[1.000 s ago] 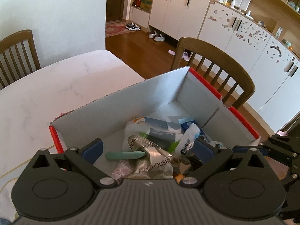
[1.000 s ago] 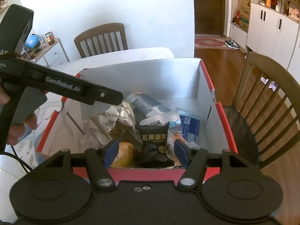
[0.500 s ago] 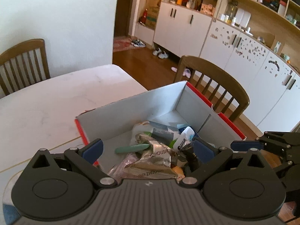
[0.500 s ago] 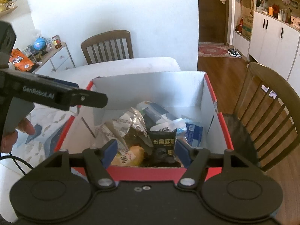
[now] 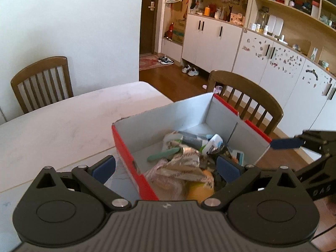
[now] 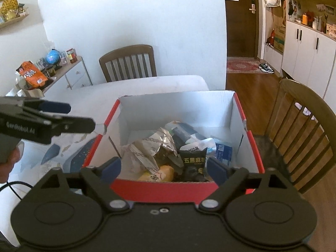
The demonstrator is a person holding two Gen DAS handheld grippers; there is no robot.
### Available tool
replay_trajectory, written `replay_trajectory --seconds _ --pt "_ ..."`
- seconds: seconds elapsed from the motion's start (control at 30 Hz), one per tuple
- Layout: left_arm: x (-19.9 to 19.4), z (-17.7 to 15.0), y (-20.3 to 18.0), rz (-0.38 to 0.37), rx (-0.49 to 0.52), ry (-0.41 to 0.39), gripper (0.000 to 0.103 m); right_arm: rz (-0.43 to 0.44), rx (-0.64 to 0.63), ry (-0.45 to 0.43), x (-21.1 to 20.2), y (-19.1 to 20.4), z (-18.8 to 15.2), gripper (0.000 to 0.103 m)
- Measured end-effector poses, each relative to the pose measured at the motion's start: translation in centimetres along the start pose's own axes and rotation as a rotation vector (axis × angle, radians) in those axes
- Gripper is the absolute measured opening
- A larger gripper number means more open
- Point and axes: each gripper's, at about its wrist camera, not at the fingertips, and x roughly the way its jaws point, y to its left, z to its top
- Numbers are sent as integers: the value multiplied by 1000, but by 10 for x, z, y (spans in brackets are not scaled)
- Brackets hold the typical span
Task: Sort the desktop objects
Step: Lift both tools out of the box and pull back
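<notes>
While the red box (image 6: 239, 109) sits on the white table (image 5: 63, 126) full of snack packets (image 6: 194, 159), both claws hover above its near rim. The left gripper (image 5: 166, 168) and right gripper (image 6: 164, 169) gape wide, holding nothing.

**Two wrist views, one shared box**

The red box (image 5: 134, 159) is viewed closely from above its left side, facing the cabinets; from its near end (image 6: 163, 189), the wall is faced. Its contents are shared by both views.
</notes>
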Motion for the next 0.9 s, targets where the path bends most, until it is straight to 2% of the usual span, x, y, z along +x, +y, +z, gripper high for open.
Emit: replay_trajectory --seconds 0.3,0.5,0.9 --pt "-9 -19 -4 41 24 25 103 14 -7 -49 -13 12 -4 103" --pt "-14 -30 -2 65 17 43 103 -5 15 -77 -17 18 -8 103" --pt "-21 -48 2 65 -2 76 103 -34 -5 -62 -19 33 -20 103"
